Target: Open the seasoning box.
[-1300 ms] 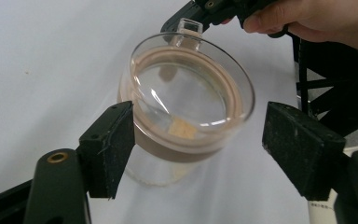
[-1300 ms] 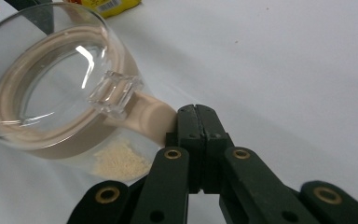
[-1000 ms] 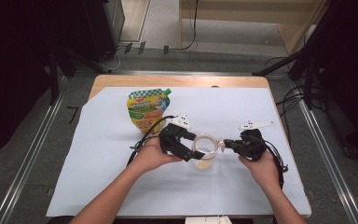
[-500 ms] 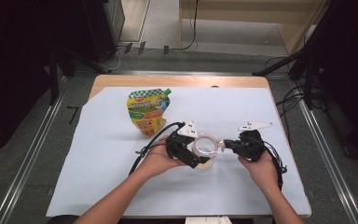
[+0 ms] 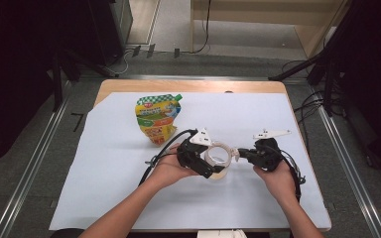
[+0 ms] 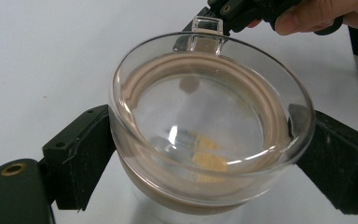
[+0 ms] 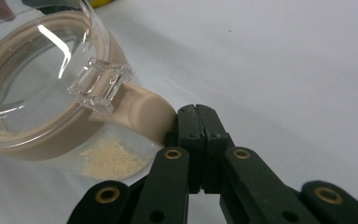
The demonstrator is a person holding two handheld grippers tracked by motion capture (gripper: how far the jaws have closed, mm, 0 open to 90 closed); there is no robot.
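Glass jar with clear lid held between two hand-held grippers, near edge of white-covered table.

Left gripper (image 5: 198, 159) jaws clamp the jar (image 6: 212, 140) at opposite sides. Right gripper (image 7: 195, 122) jaws pressed together, tip against the tan lid tab (image 7: 144, 112). Yellow powder (image 7: 109, 158) in the jar bottom. Farther back, well apart: green-yellow printed pouch (image 5: 156, 118), text unreadable. White sheet (image 5: 278, 114) covers the table.

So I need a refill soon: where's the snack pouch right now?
In the high view, the snack pouch lies on the white table cover, left of centre, beyond the left hand-held gripper holding the jar.
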